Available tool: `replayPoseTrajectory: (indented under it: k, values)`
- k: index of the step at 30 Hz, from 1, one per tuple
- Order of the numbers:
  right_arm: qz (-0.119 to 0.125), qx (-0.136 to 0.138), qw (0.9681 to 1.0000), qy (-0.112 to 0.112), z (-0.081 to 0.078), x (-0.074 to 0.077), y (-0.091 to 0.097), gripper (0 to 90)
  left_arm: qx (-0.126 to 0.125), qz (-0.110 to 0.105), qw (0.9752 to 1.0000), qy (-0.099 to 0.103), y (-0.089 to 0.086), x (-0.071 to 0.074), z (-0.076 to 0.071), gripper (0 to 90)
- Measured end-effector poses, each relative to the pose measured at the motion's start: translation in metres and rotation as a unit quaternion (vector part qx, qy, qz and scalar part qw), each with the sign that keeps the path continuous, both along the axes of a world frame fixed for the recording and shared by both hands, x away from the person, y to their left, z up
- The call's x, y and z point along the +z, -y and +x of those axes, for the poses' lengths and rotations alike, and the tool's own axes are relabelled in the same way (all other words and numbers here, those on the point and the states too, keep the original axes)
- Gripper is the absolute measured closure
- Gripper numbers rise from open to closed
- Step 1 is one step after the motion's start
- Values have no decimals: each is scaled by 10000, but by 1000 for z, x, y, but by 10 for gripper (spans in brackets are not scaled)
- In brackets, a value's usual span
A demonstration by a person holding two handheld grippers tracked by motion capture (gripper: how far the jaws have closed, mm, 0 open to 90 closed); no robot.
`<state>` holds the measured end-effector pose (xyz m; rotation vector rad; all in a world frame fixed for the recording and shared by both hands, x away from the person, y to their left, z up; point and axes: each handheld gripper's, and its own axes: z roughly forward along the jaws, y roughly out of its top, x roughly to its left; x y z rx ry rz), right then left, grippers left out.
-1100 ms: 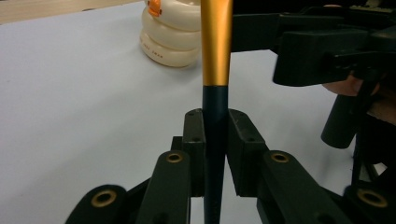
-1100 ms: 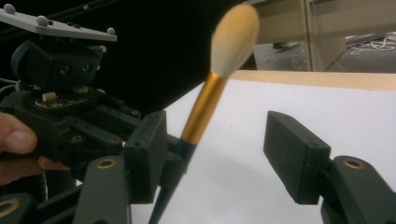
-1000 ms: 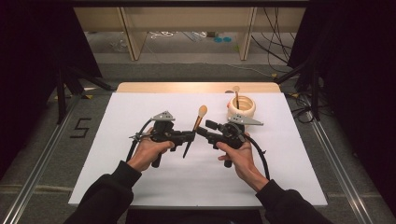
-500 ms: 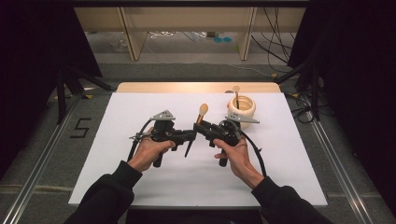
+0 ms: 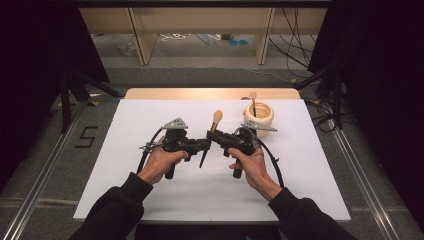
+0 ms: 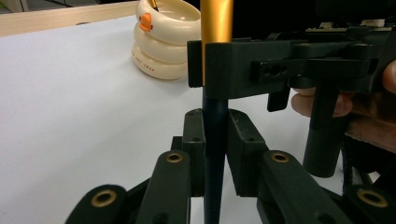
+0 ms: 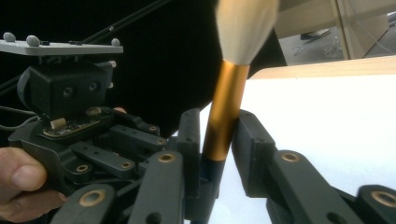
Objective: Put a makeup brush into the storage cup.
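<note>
Above the middle of the white tabletop [image 5: 150, 200], left tongs [image 6: 215, 140] clamp the dark handle and right tongs [image 7: 215, 140] the gold ferrule of a light, stiff, soft-bristled makeup brush [image 5: 212, 131], safest held by its handle.

We see a white counter [image 5: 125, 165] with a cream ringed holder [image 5: 258, 116] at its far right, a second brush [image 5: 253, 100] standing inside it.
</note>
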<state>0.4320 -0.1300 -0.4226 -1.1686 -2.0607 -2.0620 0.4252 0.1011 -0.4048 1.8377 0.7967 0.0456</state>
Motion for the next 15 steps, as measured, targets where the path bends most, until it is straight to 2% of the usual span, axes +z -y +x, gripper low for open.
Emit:
replayPoseTrajectory:
  k: [6,12,13,15]
  values:
    - [81,55,10000,-5,0,0,0,780,-11,0,10000,37,1,0,-1,783]
    - [24,75,10000,41,-2,2,0,782,-52,-23,10000,25,2,-1,-1,775]
    - [-15,73,9999,85,-2,2,0,782,-49,-14,10000,36,2,-1,-1,759]
    - [-106,78,9998,172,-2,3,0,783,-127,63,9999,51,4,-2,-2,670]
